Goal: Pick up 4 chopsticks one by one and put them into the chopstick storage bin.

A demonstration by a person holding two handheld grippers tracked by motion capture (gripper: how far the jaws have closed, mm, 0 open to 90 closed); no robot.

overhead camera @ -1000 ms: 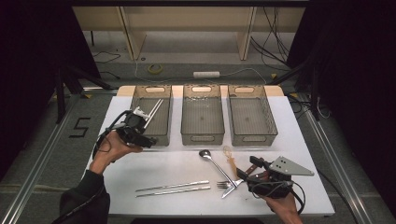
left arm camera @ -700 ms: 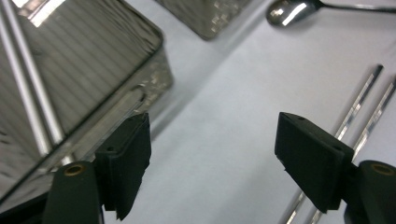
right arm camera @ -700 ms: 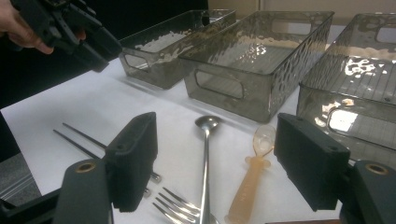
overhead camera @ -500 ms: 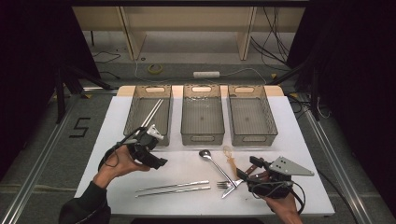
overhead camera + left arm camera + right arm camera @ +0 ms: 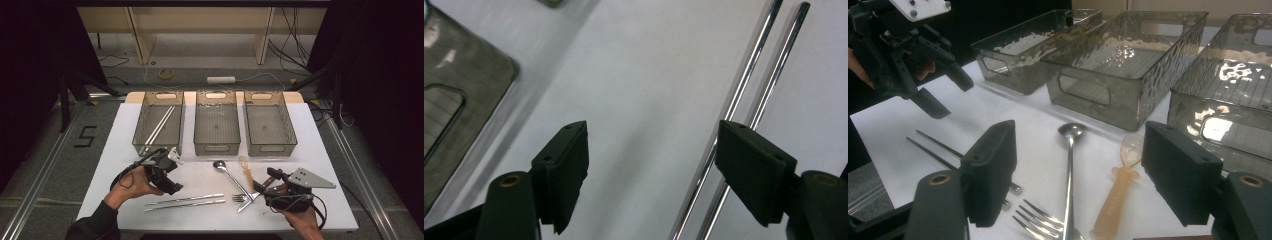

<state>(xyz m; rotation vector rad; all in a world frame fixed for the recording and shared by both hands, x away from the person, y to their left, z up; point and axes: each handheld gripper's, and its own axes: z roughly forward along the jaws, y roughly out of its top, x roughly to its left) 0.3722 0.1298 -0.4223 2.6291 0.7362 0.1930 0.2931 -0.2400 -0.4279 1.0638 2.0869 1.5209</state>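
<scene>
Two metal chopsticks (image 5: 185, 201) (image 5: 744, 90) lie side by side on the white table, near its front edge. My left gripper (image 5: 170, 187) (image 5: 651, 135) hovers just above their left end. It is open; its jaws have just been closing a little, with bare table between them and the chopsticks running under one jaw. A second pair of chopsticks (image 5: 160, 125) lies in the left bin (image 5: 142, 142). My right gripper (image 5: 262, 187) (image 5: 1078, 150) rests open at the front right. It points at a metal spoon (image 5: 227, 172) (image 5: 1069, 150), a fork (image 5: 242, 198) (image 5: 1040, 220) and a translucent orange spoon (image 5: 246, 170) (image 5: 1120, 190).
Three clear plastic bins stand in a row at the back of the table: the left one, the middle bin (image 5: 216, 145) and the right bin (image 5: 270, 145). The middle and right bins hold nothing. Dark floor and cables surround the table.
My left gripper has come away from the left bin, toward the front and right and lower, to the chopsticks on the table. The right gripper has stayed put.
</scene>
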